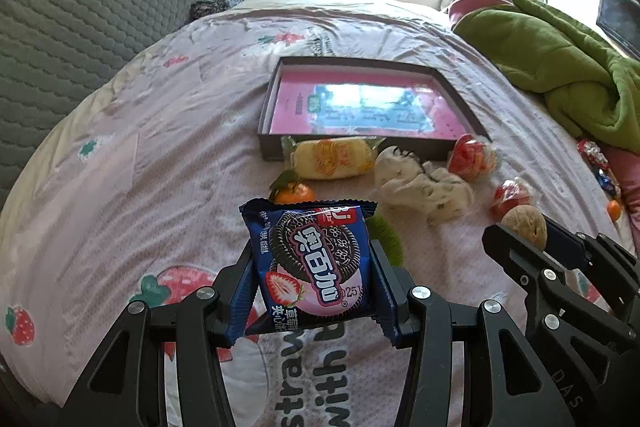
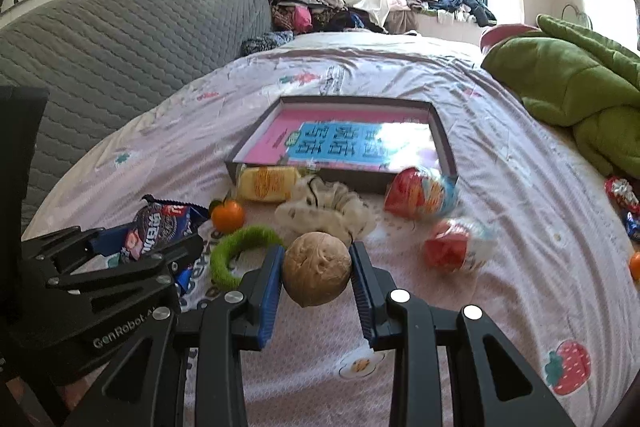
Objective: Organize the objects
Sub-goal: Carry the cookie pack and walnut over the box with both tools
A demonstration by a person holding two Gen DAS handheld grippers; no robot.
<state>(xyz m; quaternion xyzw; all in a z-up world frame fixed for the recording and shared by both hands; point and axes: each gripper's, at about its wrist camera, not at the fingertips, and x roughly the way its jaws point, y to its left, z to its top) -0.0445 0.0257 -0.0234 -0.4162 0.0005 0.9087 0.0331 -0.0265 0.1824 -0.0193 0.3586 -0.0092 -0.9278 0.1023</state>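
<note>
My left gripper (image 1: pixel 312 267) is shut on a blue cookie packet (image 1: pixel 316 263) and holds it above the pink bedsheet. The same packet (image 2: pixel 160 227) shows at the left of the right wrist view, in the left gripper (image 2: pixel 132 247). My right gripper (image 2: pixel 318 267) is shut on a brown walnut (image 2: pixel 317 269), lifted off the bed; that walnut (image 1: pixel 525 227) also appears at the right of the left wrist view, in the right gripper (image 1: pixel 528 239). Ahead lies a shallow dark box (image 1: pixel 460 99) (image 2: pixel 444 135) with a pink and blue bottom.
In front of the box lie a yellow wrapped cake (image 1: pixel 332 159), a tangerine (image 1: pixel 294 191), a cream scrunchie (image 1: pixel 424 183), a green scrunchie (image 2: pixel 240 247) and two red wrapped snacks (image 2: pixel 420 193) (image 2: pixel 452 245). A green blanket (image 1: pixel 568 79) lies right, a grey headboard (image 1: pixel 80 27) left.
</note>
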